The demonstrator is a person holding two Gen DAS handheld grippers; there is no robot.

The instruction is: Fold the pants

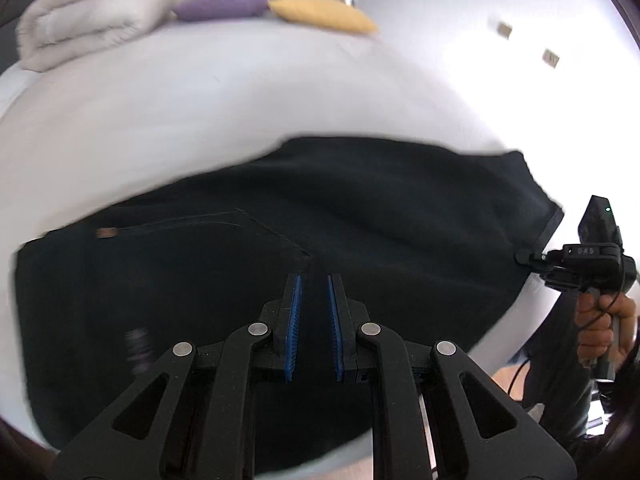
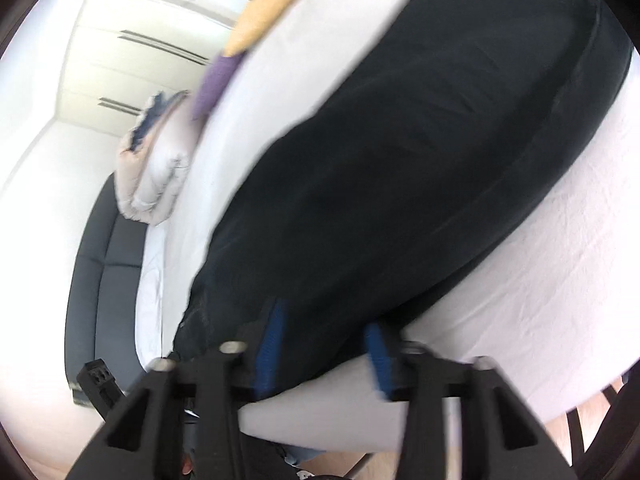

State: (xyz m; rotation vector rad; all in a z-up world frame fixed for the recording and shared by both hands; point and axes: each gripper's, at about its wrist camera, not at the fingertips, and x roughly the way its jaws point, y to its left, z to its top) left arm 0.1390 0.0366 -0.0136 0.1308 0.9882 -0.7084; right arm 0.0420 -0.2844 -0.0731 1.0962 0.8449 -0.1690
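Observation:
Black pants point(image 1: 320, 216) lie spread on a white bed point(image 1: 200, 92); a back pocket seam and a small brown tag show. My left gripper point(image 1: 314, 284) hovers over the pants near their near edge, blue pads a little apart, nothing between them. My right gripper point(image 2: 324, 320) is open wide at the pants' point(image 2: 400, 152) near edge, the cloth lying between its blue pads. In the left wrist view the right gripper point(image 1: 524, 258) sits at the pants' right end, held by a hand.
A folded beige duvet point(image 1: 88, 12), a purple cushion point(image 1: 220, 4) and a yellow cushion point(image 1: 324, 12) lie at the bed's far side. A dark sofa point(image 2: 104, 264) stands beside the bed. White wall and wooden floor surround it.

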